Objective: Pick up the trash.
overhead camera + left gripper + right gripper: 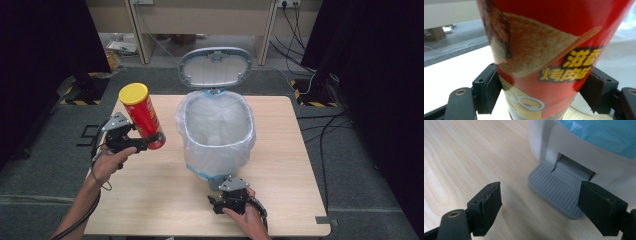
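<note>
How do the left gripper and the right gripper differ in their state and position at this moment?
The left gripper is shut on the red chips can and held above the table; the right gripper is open and holds nothing. The left gripper is at the table's left, apart from the pedal bin; the right gripper sits low at the bin's grey pedal. Both have black jaws and are hand-held.

The desk [150,200] is pale wood-grain with a smooth matt face. The crisp tube [544,57] looks glossy and printed, under a yellow plastic lid [133,93]. The bin's [574,147] white plastic is smooth, its grey pedal [554,191] ribbed, its liner [215,145] thin translucent film.
</note>
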The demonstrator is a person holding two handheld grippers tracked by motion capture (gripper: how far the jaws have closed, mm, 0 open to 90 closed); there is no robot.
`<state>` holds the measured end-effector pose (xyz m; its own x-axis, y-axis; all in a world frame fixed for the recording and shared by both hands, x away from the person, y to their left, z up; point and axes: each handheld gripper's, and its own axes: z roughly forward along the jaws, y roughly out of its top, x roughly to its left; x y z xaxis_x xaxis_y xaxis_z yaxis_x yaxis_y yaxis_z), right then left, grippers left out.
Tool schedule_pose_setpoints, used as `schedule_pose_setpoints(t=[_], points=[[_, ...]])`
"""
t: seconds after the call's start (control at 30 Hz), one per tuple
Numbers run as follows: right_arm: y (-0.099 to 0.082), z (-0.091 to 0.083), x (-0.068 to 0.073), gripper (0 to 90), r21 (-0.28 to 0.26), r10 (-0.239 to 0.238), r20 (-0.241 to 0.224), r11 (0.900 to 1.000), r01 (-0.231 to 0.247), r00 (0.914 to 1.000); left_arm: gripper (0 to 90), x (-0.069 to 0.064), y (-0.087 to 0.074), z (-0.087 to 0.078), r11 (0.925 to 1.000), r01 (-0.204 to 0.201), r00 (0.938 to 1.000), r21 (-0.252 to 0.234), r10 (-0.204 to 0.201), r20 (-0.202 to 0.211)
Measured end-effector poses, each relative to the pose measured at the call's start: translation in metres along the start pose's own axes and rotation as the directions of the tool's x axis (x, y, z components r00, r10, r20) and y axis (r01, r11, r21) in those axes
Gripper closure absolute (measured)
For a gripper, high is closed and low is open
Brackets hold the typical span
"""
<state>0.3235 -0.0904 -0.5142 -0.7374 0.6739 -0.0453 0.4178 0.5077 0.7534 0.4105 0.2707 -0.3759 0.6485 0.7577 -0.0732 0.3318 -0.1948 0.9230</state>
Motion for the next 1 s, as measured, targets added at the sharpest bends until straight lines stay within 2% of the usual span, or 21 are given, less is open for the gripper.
schedule_pose_setpoints(t=[0.17,0.37,0.77,1.0], points=[[0.0,0.0,0.0,19.1,0.001,-0.001,0.001,1.0,0.001,1.0,23.7,-0.003,0.009,-0.011,0.9997,0.004,0.9998,-0.024,-0.003,0.019],[0.0,0.0,0.0,19.1,0.001,-0.001,0.001,1.0,0.001,1.0,23.7,-0.009,0.019,-0.022,0.9992,-0.009,0.9991,-0.04,0.011,0.042],[0.0,0.0,0.001,19.1,0.004,-0.005,0.004,1.0,0.005,1.0,23.7,-0.018,0.036,-0.036,0.9984,-0.027,0.9969,-0.049,0.03,0.072],[0.0,0.0,0.0,19.1,0.002,-0.005,0.001,1.0,0.005,1.0,23.7,-0.024,0.046,-0.04,0.9971,-0.046,0.9961,-0.061,0.05,0.072]])
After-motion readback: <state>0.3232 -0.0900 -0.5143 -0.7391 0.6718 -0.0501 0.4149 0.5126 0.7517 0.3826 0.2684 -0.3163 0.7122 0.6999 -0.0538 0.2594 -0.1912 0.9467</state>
